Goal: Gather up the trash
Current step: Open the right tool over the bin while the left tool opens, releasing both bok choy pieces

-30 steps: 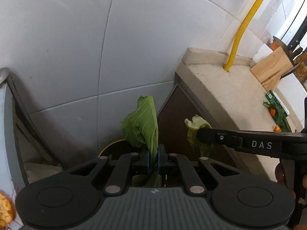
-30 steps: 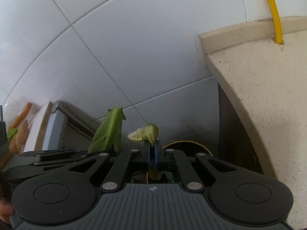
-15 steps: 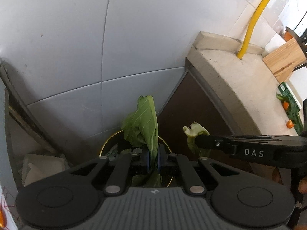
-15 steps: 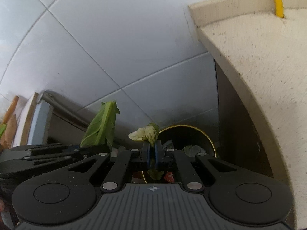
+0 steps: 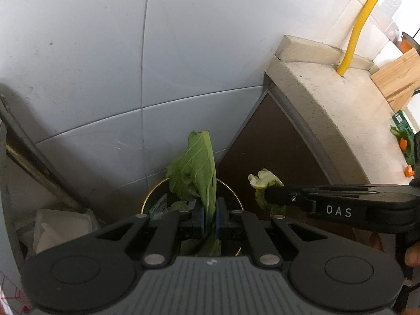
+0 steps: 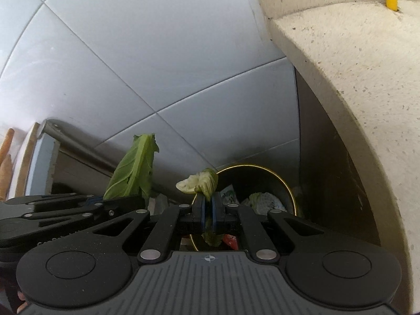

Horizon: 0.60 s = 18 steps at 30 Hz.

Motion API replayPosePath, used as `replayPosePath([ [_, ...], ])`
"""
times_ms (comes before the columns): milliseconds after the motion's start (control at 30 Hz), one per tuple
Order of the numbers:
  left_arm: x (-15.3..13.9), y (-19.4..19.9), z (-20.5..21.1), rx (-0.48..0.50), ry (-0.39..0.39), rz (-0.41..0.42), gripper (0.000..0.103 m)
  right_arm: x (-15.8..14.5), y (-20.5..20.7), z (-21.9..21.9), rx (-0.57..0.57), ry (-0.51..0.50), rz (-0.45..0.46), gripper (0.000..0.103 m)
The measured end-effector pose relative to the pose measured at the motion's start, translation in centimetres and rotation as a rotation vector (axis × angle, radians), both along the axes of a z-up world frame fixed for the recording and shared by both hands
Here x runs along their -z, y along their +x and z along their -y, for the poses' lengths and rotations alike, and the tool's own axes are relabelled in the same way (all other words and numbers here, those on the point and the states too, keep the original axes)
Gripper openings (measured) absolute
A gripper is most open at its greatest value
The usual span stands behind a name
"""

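Both claws over the gold-rimmed black trash bin (image 6: 286,186), drop-off step.
My left gripper (image 5: 209,216) pinches a big green leaf (image 5: 199,168), my right gripper (image 6: 207,211) a pale wilted leaf scrap (image 6: 202,182), its jaws just easing; next, spread wide over the bin.

Left gripper (image 5: 209,220) — matte black plastic body with a ribbed grey top plate carrying a small crosshair mark. Two round raised discs sit at the outer corners. Angular linkage arms with triangular cut-outs run inward, each pinned by silver round-head screws. Fingers (image 5: 200,219) end in blue pads.

Right gripper (image 6: 208,214) — same build: black housing, ribbed grey plate, crosshair mark, silver pivot screws, blue-edged pads. Fine dust specks show on its black surfaces. Seen side-on from the left wrist camera, its arm bears white lettering "DAS" and one small screw.
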State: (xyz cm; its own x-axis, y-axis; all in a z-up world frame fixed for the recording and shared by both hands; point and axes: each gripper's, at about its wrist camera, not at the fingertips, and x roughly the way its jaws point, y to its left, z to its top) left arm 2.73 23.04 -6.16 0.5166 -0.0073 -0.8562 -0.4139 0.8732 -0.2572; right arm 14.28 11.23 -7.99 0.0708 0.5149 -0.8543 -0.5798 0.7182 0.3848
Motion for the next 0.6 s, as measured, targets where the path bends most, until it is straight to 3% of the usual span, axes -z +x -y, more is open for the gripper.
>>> replayPosePath([
  [333,0.4,0.3,-0.2,-0.007,0.006,-0.018,0.003,1.2,0.5,-0.8,-0.008,-0.014,-0.016,0.01],
  [600,0.6,0.6,-0.4,-0.005,0.005,-0.031,0.009,1.6,0.9,-0.9,0.0,-0.021,-0.022,0.02],
])
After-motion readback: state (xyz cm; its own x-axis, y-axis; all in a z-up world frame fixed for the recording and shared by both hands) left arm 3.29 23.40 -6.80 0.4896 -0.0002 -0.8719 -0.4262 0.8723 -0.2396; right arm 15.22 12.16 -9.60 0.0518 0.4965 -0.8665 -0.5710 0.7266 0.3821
